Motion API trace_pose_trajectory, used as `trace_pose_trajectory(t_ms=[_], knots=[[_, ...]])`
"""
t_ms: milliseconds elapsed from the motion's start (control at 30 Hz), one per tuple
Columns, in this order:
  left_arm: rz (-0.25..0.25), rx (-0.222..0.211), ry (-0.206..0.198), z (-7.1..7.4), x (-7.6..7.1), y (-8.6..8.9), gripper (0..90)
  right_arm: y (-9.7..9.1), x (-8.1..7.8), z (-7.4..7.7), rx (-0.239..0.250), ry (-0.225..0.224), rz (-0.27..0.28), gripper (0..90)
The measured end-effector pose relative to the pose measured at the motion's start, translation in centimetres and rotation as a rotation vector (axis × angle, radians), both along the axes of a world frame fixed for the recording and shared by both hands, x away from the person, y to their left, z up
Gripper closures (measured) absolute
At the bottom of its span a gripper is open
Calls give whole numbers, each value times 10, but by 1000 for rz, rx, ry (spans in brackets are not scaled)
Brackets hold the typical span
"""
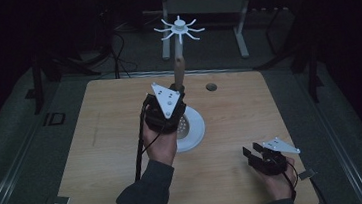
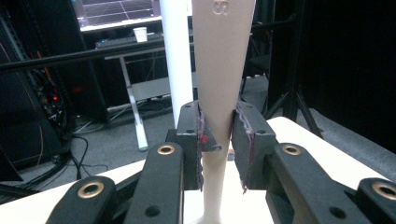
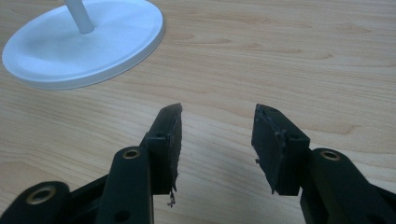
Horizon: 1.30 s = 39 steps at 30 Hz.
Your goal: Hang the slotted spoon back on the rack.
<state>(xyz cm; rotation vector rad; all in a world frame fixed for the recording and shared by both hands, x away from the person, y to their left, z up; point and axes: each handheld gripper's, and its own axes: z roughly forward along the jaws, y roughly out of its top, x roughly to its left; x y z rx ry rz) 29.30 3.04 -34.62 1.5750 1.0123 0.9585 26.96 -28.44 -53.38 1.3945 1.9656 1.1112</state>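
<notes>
left gripper (image 1: 177,93): raised above the table, jaws clamped on the beige utensil handle; grey three-cornered plate on top, seen in the high view.
left jaws: pads pressed on both sides of the handle at its narrow part, handle upright between them in the left gripper view.
beige utensil handle (image 2: 219,70): tapered, widening above the jaws, thin neck running down below the jaws; embossed letter near the top edge; lower end out of frame, utensil type impossible to tell.
white pole (image 2: 176,51): just beyond the left-hand jaw, beside the handle, upright; touching or apart cannot be told.
rack top (image 1: 180,28): white hub with curved hook arms, above and beyond the left jaws in the high view.
white base (image 3: 84,42): round disc flat on the table, under the left gripper; well ahead and to the left of the right jaws in the right gripper view, pole rising from its middle.
right gripper (image 3: 217,126): low over the table, held in the right hand (image 1: 277,183).
right jaws: standing apart, nothing between them, bare wood beneath.
table (image 1: 112,138): light wood, rounded corners, small dark hole near the far edge.
left hand (image 1: 160,144): wrapped round the left gripper body, dark sleeve behind, cable trailing down beside the wrist.
</notes>
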Motion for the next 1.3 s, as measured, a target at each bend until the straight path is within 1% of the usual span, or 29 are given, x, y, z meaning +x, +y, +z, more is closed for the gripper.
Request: trace_pose_trajectory(t_ms=[67,100,267,400,600,867,1100,1300], knots=[[0,0,0,0,0,0,737,0,0,0,1,0,-1,523],[12,0,-2,2,1,-1,737,0,0,0,1,0,-1,524],[26,-2,-5,6,1,-3,737,0,0,0,1,-1,0,522],[39,7,-11,9,1,-6,736,0,0,0,1,-1,1,522],[83,18,-10,11,4,-10,737,-1,0,0,1,-3,-1,522],[100,22,-9,13,6,-12,737,0,0,0,1,-2,0,522],[115,37,-13,18,9,-16,736,-1,0,0,3,-3,1,521],[132,52,-12,19,10,-18,736,-1,0,0,4,-3,0,521]])
